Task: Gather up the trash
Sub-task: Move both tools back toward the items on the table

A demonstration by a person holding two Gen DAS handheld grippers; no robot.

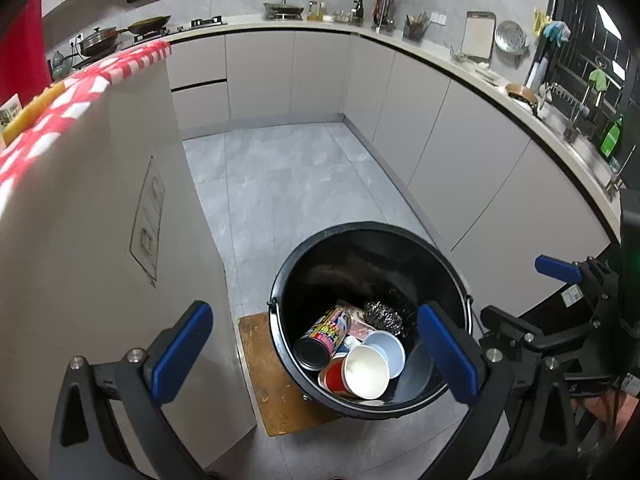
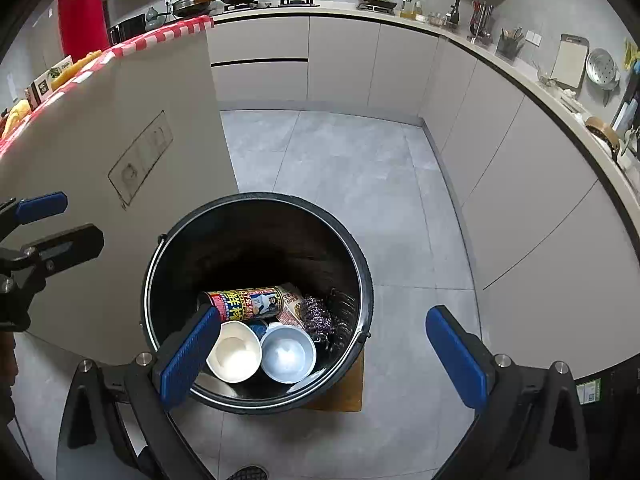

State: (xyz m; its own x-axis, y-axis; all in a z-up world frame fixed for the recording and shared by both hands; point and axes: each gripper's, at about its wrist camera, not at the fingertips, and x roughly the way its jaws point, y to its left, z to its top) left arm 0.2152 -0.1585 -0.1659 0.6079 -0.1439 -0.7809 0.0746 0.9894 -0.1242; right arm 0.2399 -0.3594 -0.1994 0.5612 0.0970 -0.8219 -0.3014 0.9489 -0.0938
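Left wrist view: left tongs (image 1: 320, 354) spread wide, nothing between the blue pads (image 1: 182, 352), hovering above the black bucket (image 1: 280, 292). Right tongs (image 2: 334, 354) likewise wide apart and empty, over the same bucket (image 2: 256, 200); they also show at the right edge of the left view (image 1: 560, 292).

Bucket sits on a brown wooden board (image 1: 260, 376) on the grey tile floor (image 1: 280, 176), just beside a beige cabinet side (image 1: 80, 240).

Trash inside the bucket:
- printed can (image 2: 244, 304) lying on its side
- red paper cup (image 1: 362, 372) on its side, white interior facing up, touching the can
- pale blue cup (image 2: 288, 354) just beside the red one
- steel wool scrubber (image 2: 316, 314) against the wall on the far right
- crumpled printed wrapper (image 2: 290, 300) under the can and scrubber

Red-and-white checked cloth (image 1: 60, 104) covers the worktop above the cabinet side. Pans (image 2: 192, 2) on the stove along the back worktop (image 2: 360, 14).
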